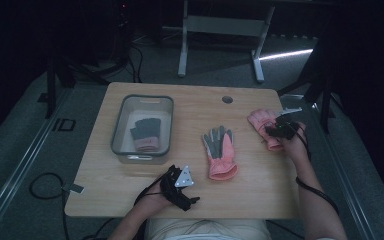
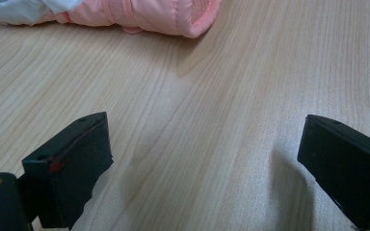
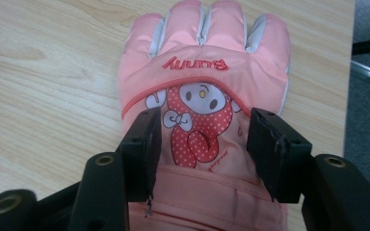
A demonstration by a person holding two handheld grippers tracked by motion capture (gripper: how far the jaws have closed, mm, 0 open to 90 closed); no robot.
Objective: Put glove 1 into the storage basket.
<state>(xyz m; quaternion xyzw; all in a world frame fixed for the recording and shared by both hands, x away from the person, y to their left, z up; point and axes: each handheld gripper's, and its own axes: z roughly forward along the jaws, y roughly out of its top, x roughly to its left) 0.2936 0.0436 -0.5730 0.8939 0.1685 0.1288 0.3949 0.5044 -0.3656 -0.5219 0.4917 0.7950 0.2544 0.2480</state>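
A pink glove (image 1: 261, 120) with a cartoon print (image 3: 200, 67) lies back up near the table's right edge. My right gripper (image 1: 279, 130) (image 3: 207, 144) hovers over its wrist part, open, the jaws standing either side of the print without pressing it. A second pink glove (image 1: 220, 152) lies grey palm up in the middle of the table; its cuff (image 2: 149, 14) is visible at the top of the left gripper view. My left gripper (image 1: 180, 186) (image 2: 204, 163) rests near the front edge, open over bare wood.
A grey plastic bin (image 1: 117, 125) stands at the table's left and holds a grey and pink glove (image 1: 145, 134). A round cable hole (image 1: 227, 99) sits near the far edge. The table edge (image 3: 354, 57) runs right beside the printed glove.
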